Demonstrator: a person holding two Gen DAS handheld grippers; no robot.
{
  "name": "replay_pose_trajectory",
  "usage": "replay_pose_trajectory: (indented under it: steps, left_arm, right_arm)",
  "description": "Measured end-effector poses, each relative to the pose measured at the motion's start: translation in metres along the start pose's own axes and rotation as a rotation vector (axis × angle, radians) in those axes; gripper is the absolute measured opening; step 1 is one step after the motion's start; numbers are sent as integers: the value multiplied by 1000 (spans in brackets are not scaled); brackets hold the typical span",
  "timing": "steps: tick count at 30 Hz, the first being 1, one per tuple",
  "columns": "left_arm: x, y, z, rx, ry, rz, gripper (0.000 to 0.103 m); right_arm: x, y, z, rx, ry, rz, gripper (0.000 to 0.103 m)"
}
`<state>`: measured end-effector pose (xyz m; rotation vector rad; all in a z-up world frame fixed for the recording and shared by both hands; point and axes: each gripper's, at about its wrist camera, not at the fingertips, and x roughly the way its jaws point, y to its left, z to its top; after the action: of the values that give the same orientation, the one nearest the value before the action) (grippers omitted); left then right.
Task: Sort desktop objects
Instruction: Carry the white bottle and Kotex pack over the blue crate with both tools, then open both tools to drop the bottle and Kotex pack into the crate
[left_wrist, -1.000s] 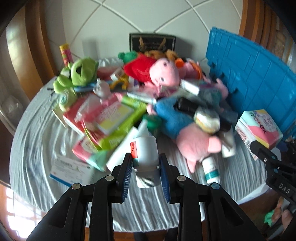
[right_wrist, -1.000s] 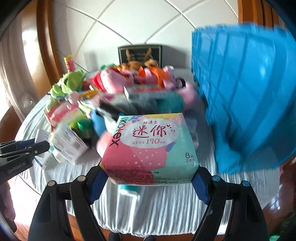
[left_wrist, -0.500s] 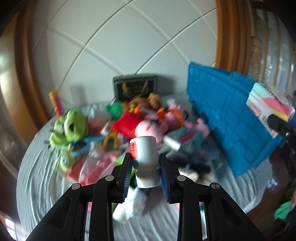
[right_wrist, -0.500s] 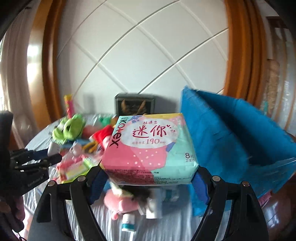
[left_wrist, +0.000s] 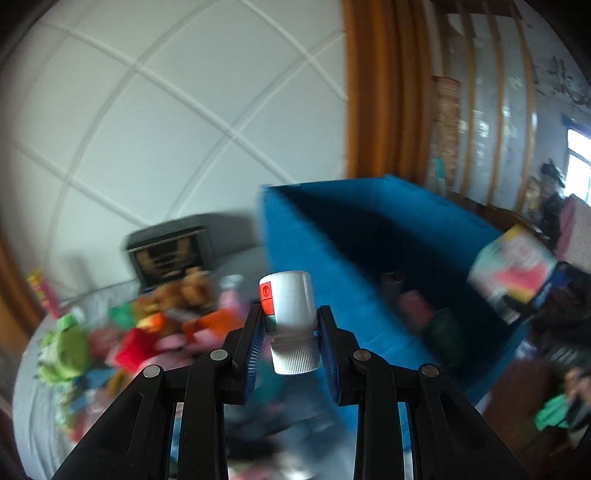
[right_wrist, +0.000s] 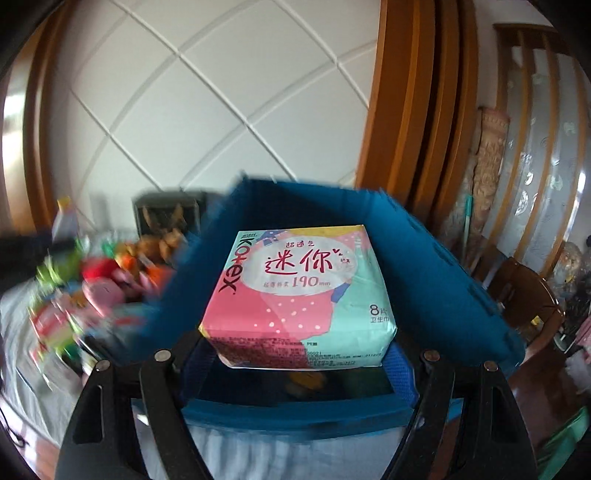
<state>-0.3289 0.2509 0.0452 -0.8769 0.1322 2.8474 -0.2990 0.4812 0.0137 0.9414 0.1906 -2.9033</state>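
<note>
Your left gripper (left_wrist: 291, 332) is clamped on a small white bottle (left_wrist: 290, 308) with a red label patch and a ribbed cap at its near end; the blue pads press on both of its sides. The bottle is held in the air, with the open blue crate (left_wrist: 369, 258) just beyond it and to its right. A few items lie blurred in the bottom of the crate.

Your right gripper (right_wrist: 295, 347) is clamped across a pink and mint pack of pads (right_wrist: 299, 295), one blue pad on each side of it. In the right wrist view the pack hangs over the open crate (right_wrist: 443, 266).

To the left, the round table (right_wrist: 22, 321) with its pale cloth carries a heap of plush toys (left_wrist: 66, 350) and packets, all blurred. A dark framed plaque (left_wrist: 170, 254) stands at the far edge, against the white panelled wall.
</note>
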Motion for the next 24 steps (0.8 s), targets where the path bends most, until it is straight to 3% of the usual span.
replay_pose_trajectory:
  steps: [6,10,14,18,24]
  left_arm:
    - [62,-100,36,65,197,-66,28]
    - [96,-135,27,79,333,-80,28]
    - [116,-155,17,85,419,-83,28]
    - [126,-165,14,90,450,-70,28]
    - [132,-164,10,65,454,-60,28]
  right_arm:
    - [62,-76,-7,-42,204,40,80]
    - [85,-97,-13,-81,273,64,80]
    - [97,-109,-16,-90,309,82,80]
    - [109,-115,-19,-95,340,106,80]
    - [110,-118,-14,-86,313,112,80]
